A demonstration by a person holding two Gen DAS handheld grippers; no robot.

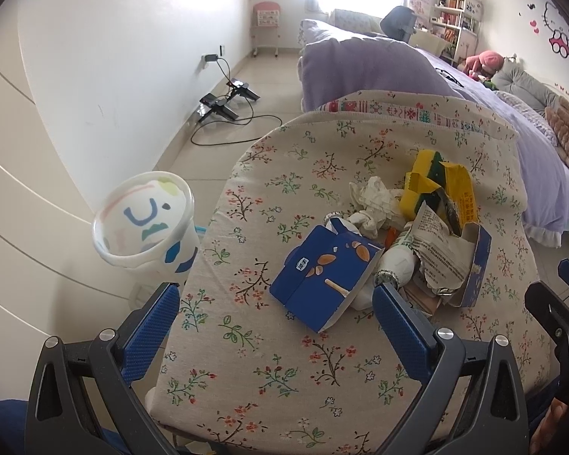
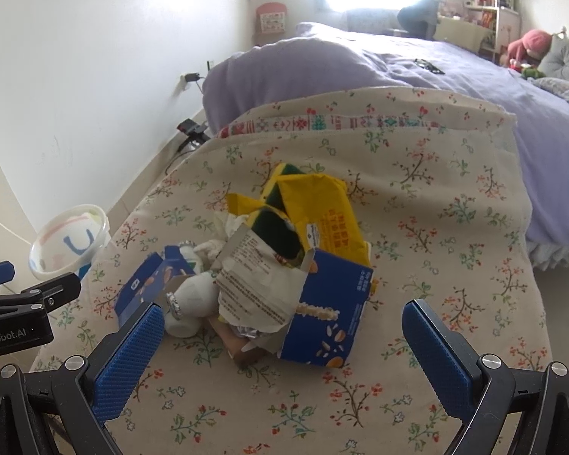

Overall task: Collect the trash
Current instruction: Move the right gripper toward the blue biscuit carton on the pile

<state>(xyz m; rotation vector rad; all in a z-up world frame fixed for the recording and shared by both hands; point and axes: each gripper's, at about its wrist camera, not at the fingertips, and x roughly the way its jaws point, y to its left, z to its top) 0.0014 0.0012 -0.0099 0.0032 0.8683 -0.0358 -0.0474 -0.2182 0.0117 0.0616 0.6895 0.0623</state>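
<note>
Facing you, the trash pile (image 2: pixel 284 265) sits mid-table on the floral cloth (image 2: pixel 455 227), toward its right edge. Your right gripper (image 2: pixel 280 318), released and empty, is nearer; your left gripper (image 1: pixel 277 295), also spread, straddles the blue carton (image 1: pixel 318 276).

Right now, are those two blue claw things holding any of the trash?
Left gripper: fingers open, holding nothing.
Right gripper: fingers open, holding nothing.
</note>
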